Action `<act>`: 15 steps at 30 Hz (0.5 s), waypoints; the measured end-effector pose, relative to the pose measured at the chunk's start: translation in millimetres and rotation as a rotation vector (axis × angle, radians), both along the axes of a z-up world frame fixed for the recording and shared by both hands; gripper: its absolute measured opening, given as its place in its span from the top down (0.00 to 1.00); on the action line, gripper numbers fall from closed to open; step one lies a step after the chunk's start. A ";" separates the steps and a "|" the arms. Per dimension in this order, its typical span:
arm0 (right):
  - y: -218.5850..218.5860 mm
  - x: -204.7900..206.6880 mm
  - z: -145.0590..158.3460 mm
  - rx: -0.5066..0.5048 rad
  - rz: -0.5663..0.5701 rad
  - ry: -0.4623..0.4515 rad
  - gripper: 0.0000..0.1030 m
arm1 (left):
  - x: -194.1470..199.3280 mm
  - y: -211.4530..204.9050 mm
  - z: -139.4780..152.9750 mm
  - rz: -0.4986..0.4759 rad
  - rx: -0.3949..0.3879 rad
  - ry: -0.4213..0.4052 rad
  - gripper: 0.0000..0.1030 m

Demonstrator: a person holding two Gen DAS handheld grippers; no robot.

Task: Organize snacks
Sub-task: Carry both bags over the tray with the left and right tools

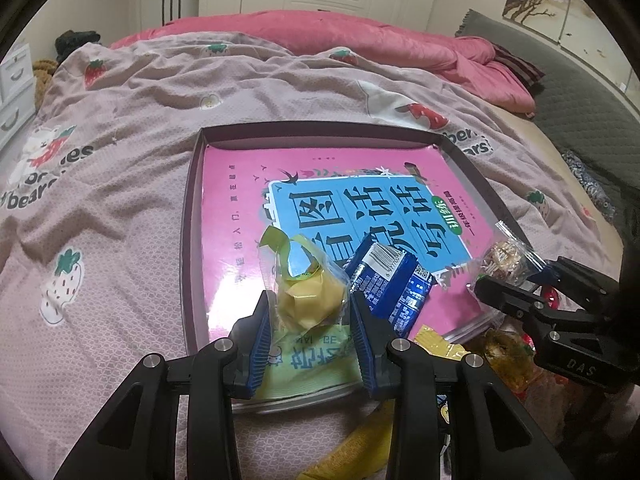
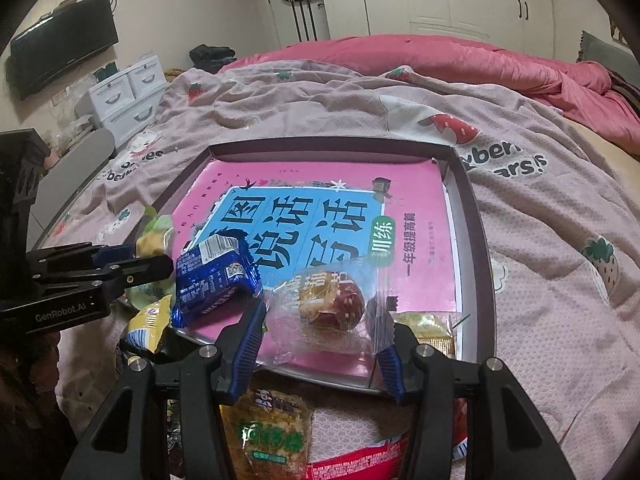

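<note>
Already over the tray (image 2: 476, 240), the right claw (image 2: 320, 320) grips the clear-wrapped date snack (image 2: 332, 304) above its near edge; the left claw (image 1: 308, 312) grips the yellow snack (image 1: 308, 300) beside it.

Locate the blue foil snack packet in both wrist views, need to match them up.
Left wrist: blue foil packet sits lower centre, just right of the left gripper, lying on the pink book.
Right wrist: the packet sits left of centre, between the two grippers, up-left of the right gripper.
Shared landmark: the pink book's blue title panel, right behind the packet in both.
</note>
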State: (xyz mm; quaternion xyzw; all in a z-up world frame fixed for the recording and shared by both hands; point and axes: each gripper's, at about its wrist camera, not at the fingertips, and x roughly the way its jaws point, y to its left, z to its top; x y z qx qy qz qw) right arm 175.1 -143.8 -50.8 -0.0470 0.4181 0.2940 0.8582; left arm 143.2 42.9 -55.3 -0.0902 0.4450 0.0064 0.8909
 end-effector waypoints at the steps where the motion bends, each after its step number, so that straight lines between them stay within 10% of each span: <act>1: -0.2 0.2 -0.1 0.000 -0.001 0.000 0.49 | 0.0 0.0 0.0 0.001 -0.003 0.000 0.62; 15: -1.8 2.2 -1.4 -0.001 -0.001 0.005 0.47 | -0.2 -0.2 -1.2 0.005 -0.006 0.003 0.62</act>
